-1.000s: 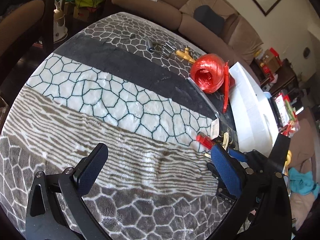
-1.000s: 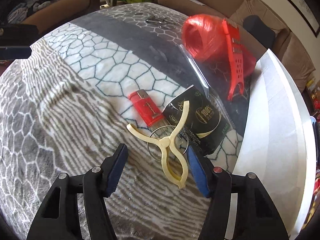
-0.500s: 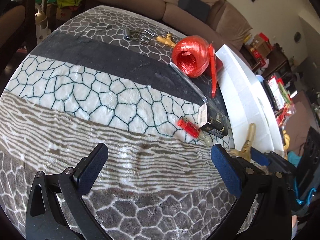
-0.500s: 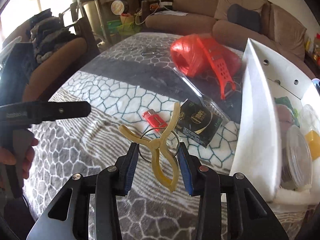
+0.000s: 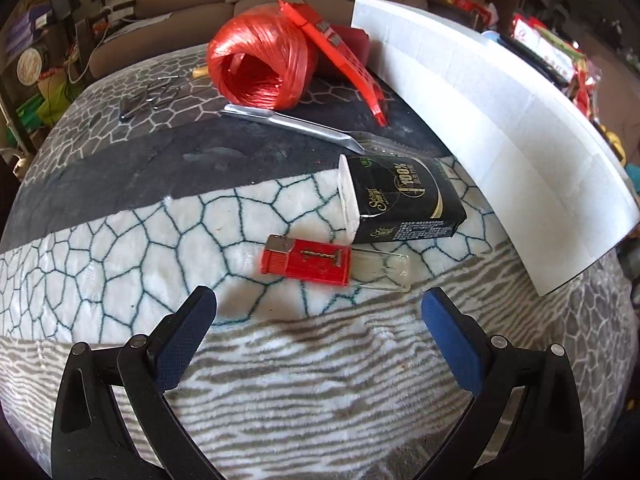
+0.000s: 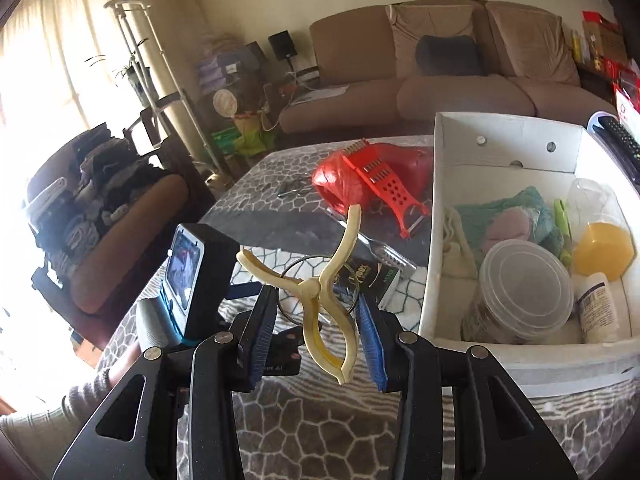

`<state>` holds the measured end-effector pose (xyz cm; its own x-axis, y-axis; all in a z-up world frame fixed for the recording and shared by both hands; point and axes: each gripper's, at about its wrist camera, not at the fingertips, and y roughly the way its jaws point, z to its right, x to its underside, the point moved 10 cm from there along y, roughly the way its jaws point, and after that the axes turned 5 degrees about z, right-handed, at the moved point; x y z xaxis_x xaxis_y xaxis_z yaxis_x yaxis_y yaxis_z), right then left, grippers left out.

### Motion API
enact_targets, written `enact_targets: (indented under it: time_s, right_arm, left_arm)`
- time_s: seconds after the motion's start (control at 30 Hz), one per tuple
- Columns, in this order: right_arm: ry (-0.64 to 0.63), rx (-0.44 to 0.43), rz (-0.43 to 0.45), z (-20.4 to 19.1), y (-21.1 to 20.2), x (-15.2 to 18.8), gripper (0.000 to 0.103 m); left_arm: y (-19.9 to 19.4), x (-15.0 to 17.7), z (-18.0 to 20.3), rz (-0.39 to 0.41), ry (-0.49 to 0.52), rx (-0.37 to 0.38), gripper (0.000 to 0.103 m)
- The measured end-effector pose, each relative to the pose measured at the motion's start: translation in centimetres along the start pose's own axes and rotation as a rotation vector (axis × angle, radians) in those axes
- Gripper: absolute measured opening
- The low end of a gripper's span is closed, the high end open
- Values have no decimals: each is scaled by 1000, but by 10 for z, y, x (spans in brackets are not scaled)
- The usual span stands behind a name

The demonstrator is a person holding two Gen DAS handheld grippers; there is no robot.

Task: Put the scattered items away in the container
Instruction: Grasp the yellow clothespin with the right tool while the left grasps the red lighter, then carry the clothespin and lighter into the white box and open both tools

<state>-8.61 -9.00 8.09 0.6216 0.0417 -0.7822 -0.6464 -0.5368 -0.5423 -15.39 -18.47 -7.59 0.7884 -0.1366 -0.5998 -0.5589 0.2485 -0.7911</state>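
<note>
My right gripper is shut on a cream clothes clip with a metal ring, held up off the blanket to the left of the white box. My left gripper is open and empty, just short of a red lighter lying on the patterned blanket. Behind the lighter lies a black packet, then metal tongs, a red twine ball and a red grater. The box wall runs along the right. The left gripper's body shows in the right wrist view.
The box holds a clear lidded tub, a yellow cup, green cloth and a white bottle. A wire utensil lies at the blanket's far side. A sofa and a chair stand beyond the table.
The right gripper closed on the cream clip and lifted it off the blanket towards the box. The left gripper swung across and rolled, coming in close to the red lighter.
</note>
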Motion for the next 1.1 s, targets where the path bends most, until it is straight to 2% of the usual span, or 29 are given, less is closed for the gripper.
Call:
enact_targets:
  time_s: [0.13,0.27,0.33,0.37,0.57,0.73,0.83,1.0,1.1]
  right_arm:
    - [48,-30,-17,12,-2,6,41]
    - [67,-30,-11,19,-6,6,41]
    - [69,-22,-12,23,-9,6,41]
    - [71,-16,-11,26,-10,7,41]
    - [81,-5,0,30,-18,4,41]
    - [64,1,26,33,-30,-5,41]
    - [99,22,63,53,-47,-19,41]
    - [195,80,97,113,-68,-42,41]
    - [172,142,42,145,-62,-49,41]
  left_arm:
    - [12,-2,12,-1,69,-44,103]
    - [18,-8,18,20,84,-55,103]
    - [15,-10,20,50,81,-44,96]
    - [14,-11,20,64,76,-41,81]
    - [2,-15,10,72,-6,15,81]
    - [-34,-29,8,121,-64,54,81]
    - [-64,-45,25,168,-84,107,81]
    - [-85,-86,78,191,-34,157,81]
    - [-79,-117,111,181,-22,175,81]
